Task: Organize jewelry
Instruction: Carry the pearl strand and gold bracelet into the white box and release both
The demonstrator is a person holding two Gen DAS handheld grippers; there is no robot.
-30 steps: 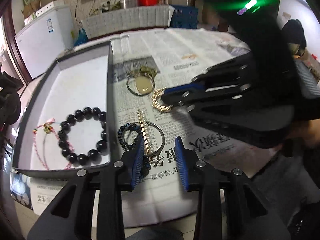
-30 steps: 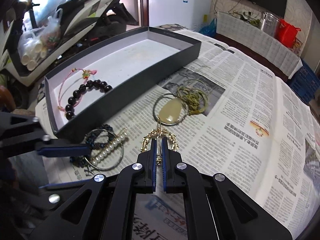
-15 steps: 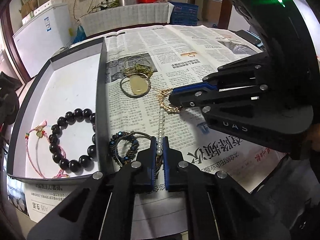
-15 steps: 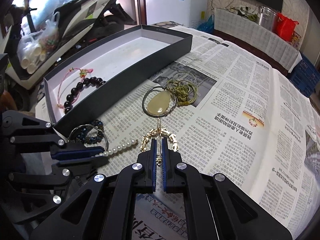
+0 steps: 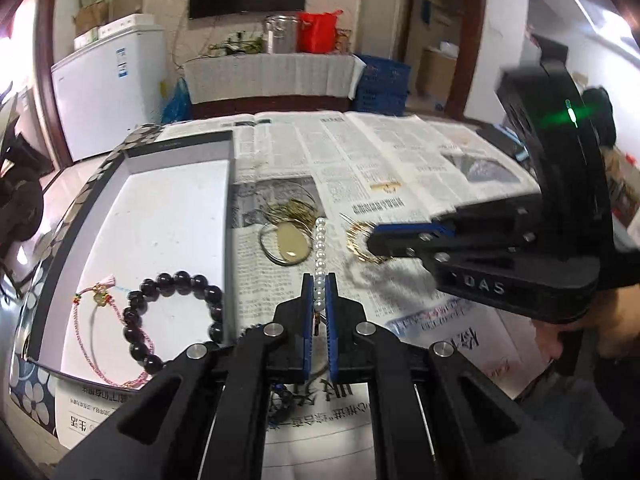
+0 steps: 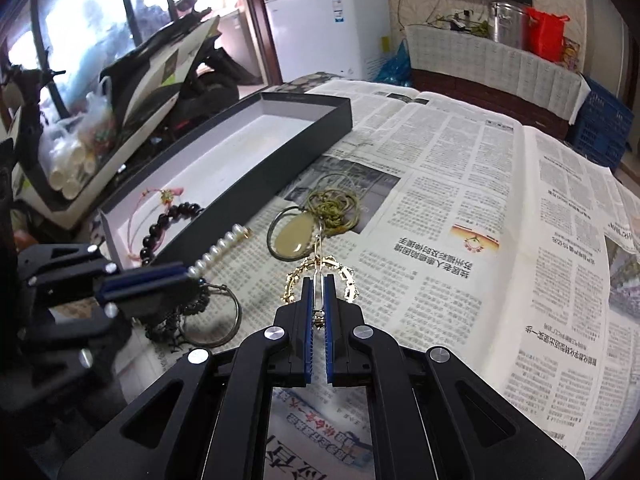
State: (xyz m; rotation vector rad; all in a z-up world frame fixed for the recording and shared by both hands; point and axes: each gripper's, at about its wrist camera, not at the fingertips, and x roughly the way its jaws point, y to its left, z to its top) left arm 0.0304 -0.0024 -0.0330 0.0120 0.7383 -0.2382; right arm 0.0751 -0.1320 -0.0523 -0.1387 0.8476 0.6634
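Observation:
My left gripper [image 5: 319,285] is shut on a pearl hair clip [image 5: 320,248] and holds it above the newspaper; the clip also shows in the right wrist view [image 6: 218,249]. My right gripper [image 6: 319,285] is shut on a gold chain bracelet [image 6: 344,276], lifted just off the paper; the bracelet also shows in the left wrist view [image 5: 358,246]. A dark box [image 5: 226,216] with a white floor holds a black bead bracelet [image 5: 176,316] and a pink cord bracelet [image 5: 104,300]. A jade pendant on a ring [image 5: 289,242] lies on the newspaper.
A tangled gold cord [image 6: 334,208] lies behind the pendant. A dark beaded bracelet and a metal hoop [image 6: 218,316] lie by the box's near corner. Newspaper [image 6: 480,200] covers the table. A white freezer [image 6: 328,20] and a scooter [image 6: 160,72] stand beyond.
My left gripper closed on the pearl hair clip and lifted it off the dark bracelet and hoop. My right gripper stayed shut on the gold chain and rose slightly.

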